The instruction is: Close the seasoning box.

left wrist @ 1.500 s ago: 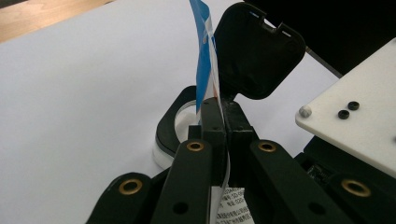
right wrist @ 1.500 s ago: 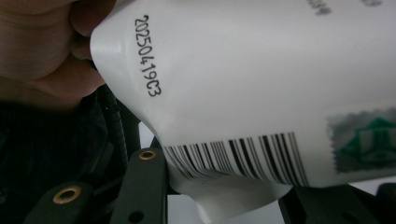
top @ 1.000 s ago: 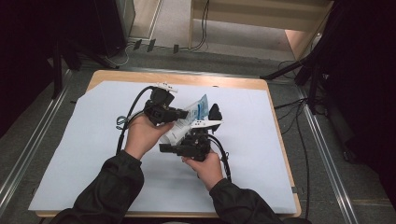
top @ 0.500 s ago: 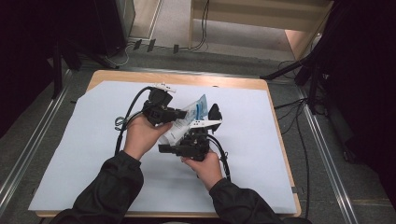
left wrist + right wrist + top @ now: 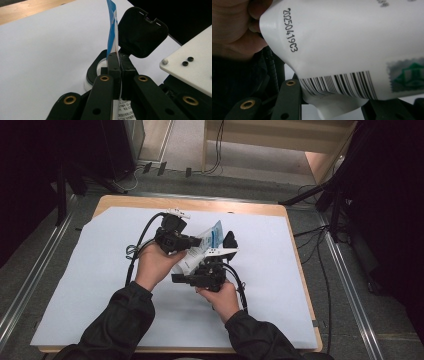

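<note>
A white plastic pouch with blue printing and a barcode (image 5: pixel 202 247) is held in the air above the middle of the white-covered tabletop (image 5: pixel 80 285), nearer its far edge; the left gripper (image 5: pixel 192 241) is clenched on the pouch's flat edge; the right gripper (image 5: pixel 207 270) grasps its lower body, jaws partly spread around it.

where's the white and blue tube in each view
High view: the tube lies at the centre, between both grippers.
Left gripper view: its blue crimped end rises top centre, pinched between the shut jaws.
Right gripper view: its white body with barcode spans the upper right.
Shared landmark: the white sheet covering the table.
</note>
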The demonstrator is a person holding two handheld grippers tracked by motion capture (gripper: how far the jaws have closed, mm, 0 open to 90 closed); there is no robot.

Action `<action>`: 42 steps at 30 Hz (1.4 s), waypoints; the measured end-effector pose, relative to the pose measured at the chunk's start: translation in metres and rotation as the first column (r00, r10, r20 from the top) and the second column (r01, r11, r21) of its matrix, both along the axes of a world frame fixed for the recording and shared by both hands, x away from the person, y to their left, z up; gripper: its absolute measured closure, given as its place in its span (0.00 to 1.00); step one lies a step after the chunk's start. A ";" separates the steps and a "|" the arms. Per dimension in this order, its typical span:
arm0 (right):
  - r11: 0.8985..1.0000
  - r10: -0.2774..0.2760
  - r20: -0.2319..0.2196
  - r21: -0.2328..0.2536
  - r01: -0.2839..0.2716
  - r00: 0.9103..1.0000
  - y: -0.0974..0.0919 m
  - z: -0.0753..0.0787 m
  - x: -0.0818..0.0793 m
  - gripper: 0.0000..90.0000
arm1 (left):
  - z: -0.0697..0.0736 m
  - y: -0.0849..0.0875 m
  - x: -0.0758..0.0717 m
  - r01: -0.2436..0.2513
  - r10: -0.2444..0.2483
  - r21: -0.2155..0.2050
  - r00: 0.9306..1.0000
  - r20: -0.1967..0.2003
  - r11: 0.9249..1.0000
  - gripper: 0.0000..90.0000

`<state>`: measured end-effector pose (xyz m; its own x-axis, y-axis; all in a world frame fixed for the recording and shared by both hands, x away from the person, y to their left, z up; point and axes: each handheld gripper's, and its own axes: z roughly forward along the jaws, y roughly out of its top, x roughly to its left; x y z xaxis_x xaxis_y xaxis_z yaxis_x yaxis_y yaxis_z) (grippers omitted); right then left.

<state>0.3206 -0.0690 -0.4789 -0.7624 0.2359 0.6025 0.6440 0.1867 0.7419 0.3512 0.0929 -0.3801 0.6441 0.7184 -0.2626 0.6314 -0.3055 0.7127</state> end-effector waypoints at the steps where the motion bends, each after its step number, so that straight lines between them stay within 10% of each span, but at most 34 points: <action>1: 1.000 -0.003 0.005 -0.004 0.003 1.000 0.000 0.000 0.000 0.71 | 0.000 -0.001 0.001 -0.003 0.003 -0.001 1.000 -0.001 1.000 1.00; 28: 1.000 -0.030 0.004 -0.008 0.030 1.000 -0.004 -0.003 0.000 0.68 | -0.001 -0.006 0.005 -0.014 0.015 0.053 1.000 -0.025 0.998 1.00; 42: 0.999 -0.019 -0.033 0.036 0.020 0.999 -0.006 -0.004 0.002 0.72 | -0.001 -0.006 0.006 0.005 -0.005 0.001 0.999 -0.041 1.000 0.97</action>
<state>0.3229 -0.0749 -0.4827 -0.7381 0.2280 0.6350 0.6709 0.1478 0.7267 0.3576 0.0870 -0.3808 0.6365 0.7154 -0.2882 0.6584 -0.3094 0.6862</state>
